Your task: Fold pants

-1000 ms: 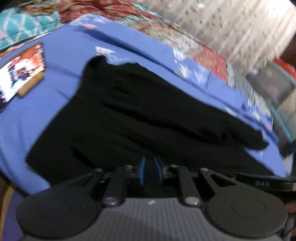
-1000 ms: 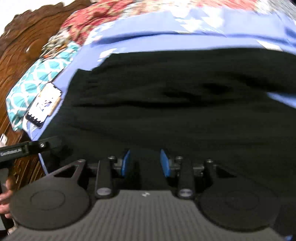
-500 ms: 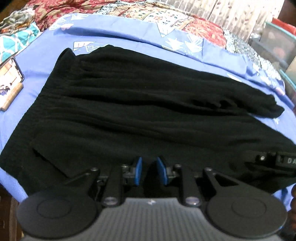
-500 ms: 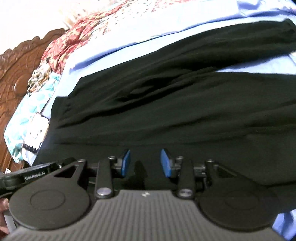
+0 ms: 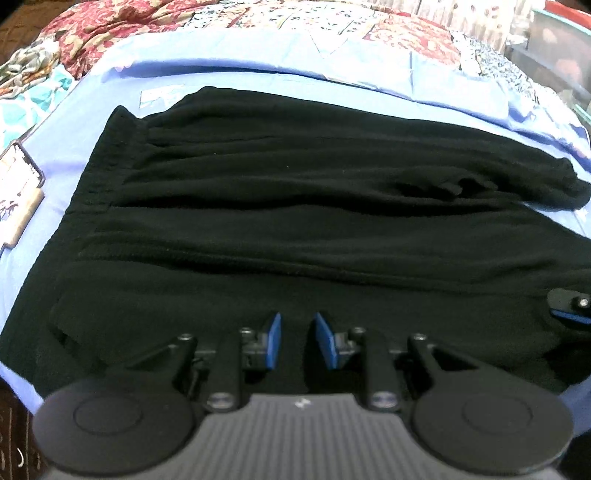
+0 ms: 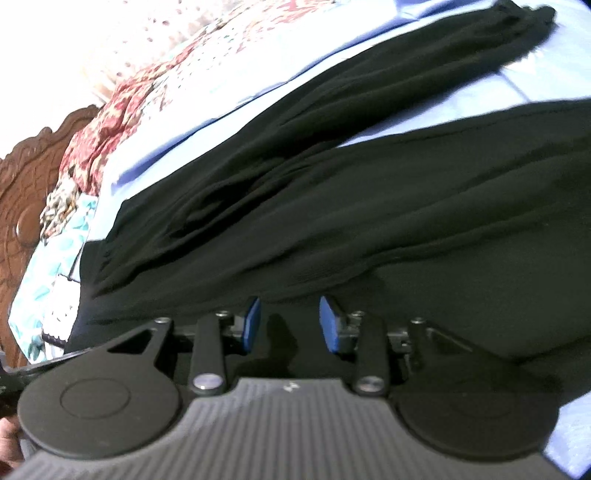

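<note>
Black pants (image 5: 295,206) lie spread flat on a blue sheet (image 5: 258,77), waistband at the left and legs running right. My left gripper (image 5: 297,332) is open with blue pads, low over the near edge of the pants, holding nothing. My right gripper (image 6: 290,317) is open too, over the near leg of the pants (image 6: 369,206), and its tip also shows at the right edge of the left wrist view (image 5: 570,306). The two legs part toward the right, with blue sheet (image 6: 517,88) showing between them.
A phone (image 5: 18,184) lies on the sheet left of the waistband. Patterned quilts (image 5: 110,26) are piled at the back. A carved wooden headboard (image 6: 22,192) stands at the left in the right wrist view. Plastic bins (image 5: 554,44) stand at the far right.
Both grippers have swung right along the pants and come lower. The left gripper's jaws have opened wider. The pants have not moved.
</note>
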Available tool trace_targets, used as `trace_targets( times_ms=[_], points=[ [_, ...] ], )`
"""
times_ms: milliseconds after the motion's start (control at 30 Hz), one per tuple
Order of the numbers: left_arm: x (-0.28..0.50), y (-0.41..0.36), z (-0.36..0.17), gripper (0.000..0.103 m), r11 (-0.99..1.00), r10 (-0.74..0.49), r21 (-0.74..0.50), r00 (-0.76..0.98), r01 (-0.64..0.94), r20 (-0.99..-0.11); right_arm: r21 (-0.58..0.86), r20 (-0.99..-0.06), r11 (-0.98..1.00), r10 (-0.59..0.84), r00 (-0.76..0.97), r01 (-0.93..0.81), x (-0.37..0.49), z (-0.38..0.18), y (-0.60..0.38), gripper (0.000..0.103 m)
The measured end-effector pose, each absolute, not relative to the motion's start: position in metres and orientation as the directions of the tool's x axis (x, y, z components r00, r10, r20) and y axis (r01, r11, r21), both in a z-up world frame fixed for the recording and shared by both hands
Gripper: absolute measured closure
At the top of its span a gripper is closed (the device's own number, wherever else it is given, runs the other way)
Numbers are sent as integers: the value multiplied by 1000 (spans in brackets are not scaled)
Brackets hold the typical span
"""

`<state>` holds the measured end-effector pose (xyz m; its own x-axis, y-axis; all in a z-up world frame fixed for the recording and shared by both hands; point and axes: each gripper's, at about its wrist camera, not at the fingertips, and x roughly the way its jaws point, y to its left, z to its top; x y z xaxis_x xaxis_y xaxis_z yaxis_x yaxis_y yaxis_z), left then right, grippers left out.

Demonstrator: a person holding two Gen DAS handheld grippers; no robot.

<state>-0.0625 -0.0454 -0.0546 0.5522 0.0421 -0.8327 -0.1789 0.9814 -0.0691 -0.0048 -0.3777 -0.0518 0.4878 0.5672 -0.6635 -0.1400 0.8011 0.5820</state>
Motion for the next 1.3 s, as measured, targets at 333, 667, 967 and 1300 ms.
trace_targets(
  times_ms=[333, 667, 967, 1300],
  points=[
    [-62, -22, -58, 84, 969, -12, -148, 558, -200, -830, 624, -641, 774, 585, 497, -108, -4, -58, -402, 72],
    [-19, 49, 37, 79, 979, 141, -5, 692, -204, -708, 614, -589, 787, 505, 631, -56, 34, -20, -465, 67],
    [109, 47, 4, 55, 972, 188, 233, 647, -17, -739, 505, -650, 855, 289, 703, 115, 98, -1, -508, 67],
    [132, 50, -53, 60, 953, 186, 290, 598, 82, -780, 431, -729, 859, 152, 667, 276, 232, 12, -541, 46]
  ],
)
